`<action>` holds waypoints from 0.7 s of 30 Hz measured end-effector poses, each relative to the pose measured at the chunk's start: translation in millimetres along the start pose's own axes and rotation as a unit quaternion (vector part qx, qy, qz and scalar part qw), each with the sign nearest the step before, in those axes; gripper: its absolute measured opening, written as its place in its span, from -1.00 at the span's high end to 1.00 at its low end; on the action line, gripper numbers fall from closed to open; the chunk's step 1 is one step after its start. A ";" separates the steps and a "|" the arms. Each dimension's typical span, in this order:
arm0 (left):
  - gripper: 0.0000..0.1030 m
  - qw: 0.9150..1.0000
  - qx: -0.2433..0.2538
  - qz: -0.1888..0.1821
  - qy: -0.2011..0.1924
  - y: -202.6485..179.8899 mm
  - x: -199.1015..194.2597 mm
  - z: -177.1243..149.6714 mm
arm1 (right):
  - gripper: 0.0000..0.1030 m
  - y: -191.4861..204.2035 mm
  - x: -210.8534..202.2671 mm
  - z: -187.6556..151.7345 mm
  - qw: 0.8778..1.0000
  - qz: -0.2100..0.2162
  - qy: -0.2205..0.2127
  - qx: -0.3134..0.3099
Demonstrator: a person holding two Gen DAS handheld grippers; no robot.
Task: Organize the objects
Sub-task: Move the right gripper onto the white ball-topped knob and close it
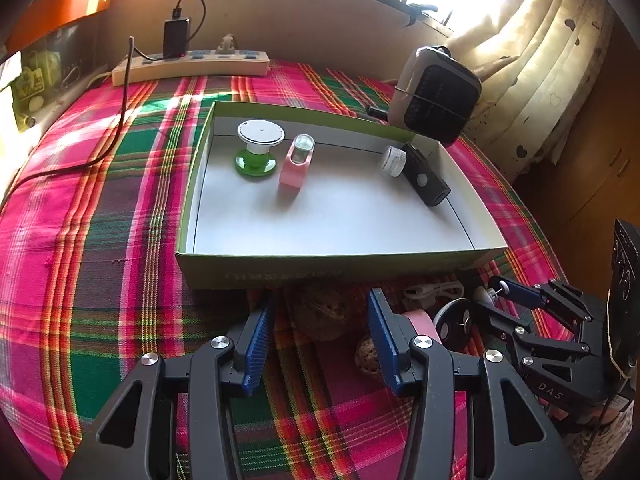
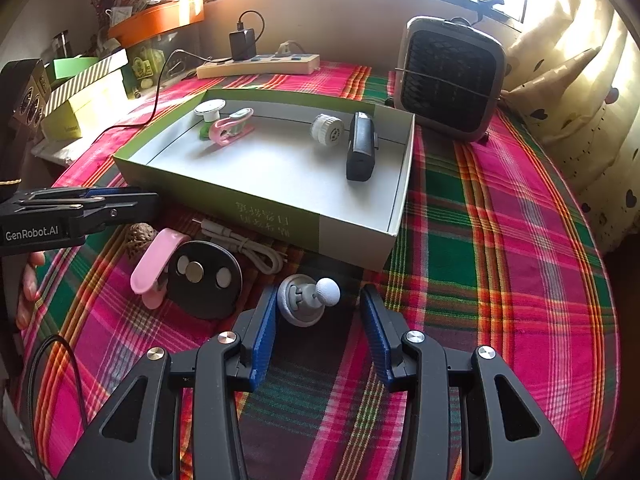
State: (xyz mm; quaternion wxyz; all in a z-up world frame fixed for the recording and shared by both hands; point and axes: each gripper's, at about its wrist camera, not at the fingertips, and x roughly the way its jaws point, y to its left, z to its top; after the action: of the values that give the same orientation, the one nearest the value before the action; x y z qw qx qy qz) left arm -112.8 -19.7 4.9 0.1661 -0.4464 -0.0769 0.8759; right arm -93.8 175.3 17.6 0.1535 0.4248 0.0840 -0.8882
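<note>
A shallow green-and-white box (image 1: 280, 270) (image 2: 240, 204) sits mid-table. Inside it are a green-and-white spool (image 1: 258, 148), a pink clip (image 1: 298, 164), a white cap (image 1: 394, 160) and a black device (image 1: 426, 176). In front of the box lie two walnuts, a pink clip (image 2: 156, 268), a black disc (image 2: 204, 276), a white cable (image 2: 244, 248) and a grey ball-joint mount (image 2: 298, 300). My left gripper (image 1: 320, 320) is open over one walnut (image 1: 320, 312). My right gripper (image 2: 320, 320) is open, and the mount sits between its fingertips without being pressed.
A grey fan heater (image 2: 452, 76) stands behind the box at the right. A power strip (image 2: 260, 65) with a charger lies by the far wall. Boxes and an orange tray crowd the left shelf. Curtains hang at the right. A plaid cloth (image 2: 500, 240) covers the table.
</note>
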 end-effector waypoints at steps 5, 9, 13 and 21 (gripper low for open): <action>0.13 1.000 0.002 0.005 0.000 -0.9 0.2 0.2 | 0.18 -3.1 -0.1 -0.1 1.000 -0.007 0.000 0.007; 0.20 1.000 0.002 0.009 -0.001 -0.9 0.2 -0.1 | 0.18 -5.9 -0.1 -0.2 1.000 -0.008 0.000 0.013; 0.26 1.000 0.000 0.013 -0.003 0.2 -0.5 -0.9 | 0.18 -5.9 0.0 -0.2 1.000 -0.007 0.000 0.014; 0.43 1.000 -0.003 0.019 -0.004 3.2 -1.2 -2.0 | 0.28 -6.4 -0.6 -0.9 1.000 -0.006 -0.001 0.014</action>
State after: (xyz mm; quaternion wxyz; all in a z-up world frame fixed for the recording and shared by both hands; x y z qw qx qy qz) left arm -111.3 -23.1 3.8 0.1473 -0.4449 -0.0719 0.8805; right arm -95.0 181.7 17.6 0.1423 0.4253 0.0739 -0.8908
